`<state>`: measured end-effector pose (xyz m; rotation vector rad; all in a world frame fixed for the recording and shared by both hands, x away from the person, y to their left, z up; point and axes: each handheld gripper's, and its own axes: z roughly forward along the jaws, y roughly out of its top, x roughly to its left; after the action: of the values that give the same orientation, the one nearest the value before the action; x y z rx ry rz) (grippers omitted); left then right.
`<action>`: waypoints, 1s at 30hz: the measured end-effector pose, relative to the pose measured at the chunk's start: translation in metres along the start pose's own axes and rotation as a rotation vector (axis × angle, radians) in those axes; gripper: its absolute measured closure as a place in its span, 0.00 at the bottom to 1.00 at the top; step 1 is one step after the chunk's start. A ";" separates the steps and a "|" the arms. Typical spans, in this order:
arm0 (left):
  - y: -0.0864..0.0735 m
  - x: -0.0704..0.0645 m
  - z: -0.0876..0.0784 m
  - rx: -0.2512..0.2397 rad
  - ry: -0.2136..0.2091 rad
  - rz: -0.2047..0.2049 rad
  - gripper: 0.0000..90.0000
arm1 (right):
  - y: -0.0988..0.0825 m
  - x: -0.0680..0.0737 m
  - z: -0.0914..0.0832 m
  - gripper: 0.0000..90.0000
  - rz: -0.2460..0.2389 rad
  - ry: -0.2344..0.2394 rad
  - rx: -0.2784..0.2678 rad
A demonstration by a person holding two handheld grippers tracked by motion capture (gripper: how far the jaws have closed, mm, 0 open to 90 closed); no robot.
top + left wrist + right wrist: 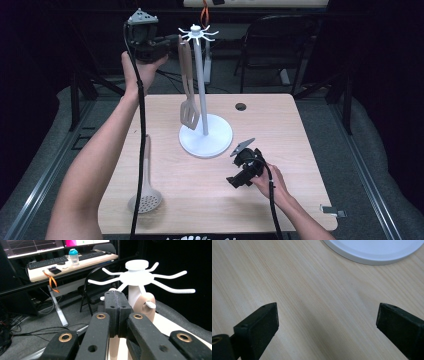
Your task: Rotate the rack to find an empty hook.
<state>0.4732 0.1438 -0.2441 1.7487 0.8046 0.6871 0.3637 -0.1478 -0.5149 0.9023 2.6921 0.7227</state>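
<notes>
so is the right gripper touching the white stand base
Apart. In the high view the right gripper sits off to the side of the stand base with bare table between them; the right gripper view shows wood between its open jaws and the base.

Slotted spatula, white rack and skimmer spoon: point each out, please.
Slotted spatula point(189, 114), high view, on its slotted blade.
White rack point(220, 136), high view, on its round base.
Skimmer spoon point(146, 202), high view, on its perforated bowl.

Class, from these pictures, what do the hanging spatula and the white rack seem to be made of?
Spatula: probably silicone or plastic; matte beige, one smooth moulded piece with slots. Rack: likely painted metal or plastic; uniform white, smooth thin prongs, faint sheen on its round base.
</notes>
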 end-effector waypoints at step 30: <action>-0.001 -0.027 -0.010 -0.004 -0.066 0.077 1.00 | 0.000 0.002 0.002 0.05 0.015 0.000 -0.015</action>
<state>0.4493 0.1282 -0.2440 1.7970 0.6935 0.6780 0.3623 -0.1459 -0.5169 0.9204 2.6786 0.7457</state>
